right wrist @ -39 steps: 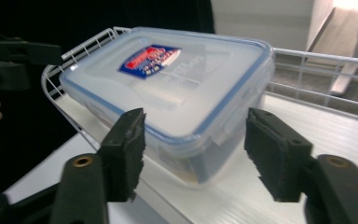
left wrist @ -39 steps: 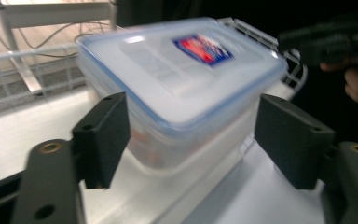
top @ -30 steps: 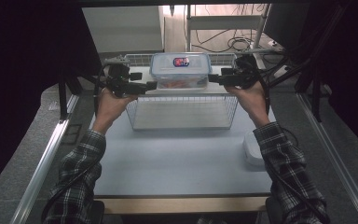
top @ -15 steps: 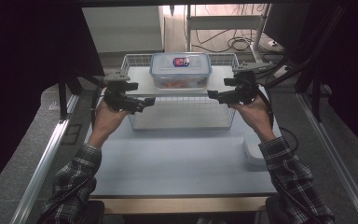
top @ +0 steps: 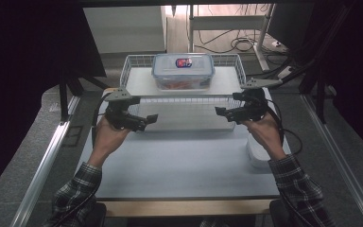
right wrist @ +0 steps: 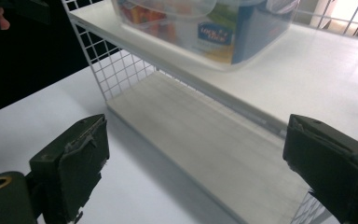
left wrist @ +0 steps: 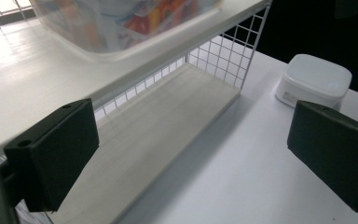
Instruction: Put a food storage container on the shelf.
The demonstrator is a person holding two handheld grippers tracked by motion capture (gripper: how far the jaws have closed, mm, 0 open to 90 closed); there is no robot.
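Container on rack's top shelf, both grippers released

Container [top: 183,71], 1 pc, clear plastic w/ clip-on lid, is seen resting on top shelf of wire rack [top: 137,61], at its centre. It is judged rigid, smooth-walled, moderately heavy w/ contents; best taken at both short ends, under lid rim. Left gripper [top: 147,120] & right gripper [top: 223,112], 2 total, are held apart from it, nearer the person; jaws have just been opening, nothing between. 1 white box [top: 256,153] is noted on table [top: 179,165].
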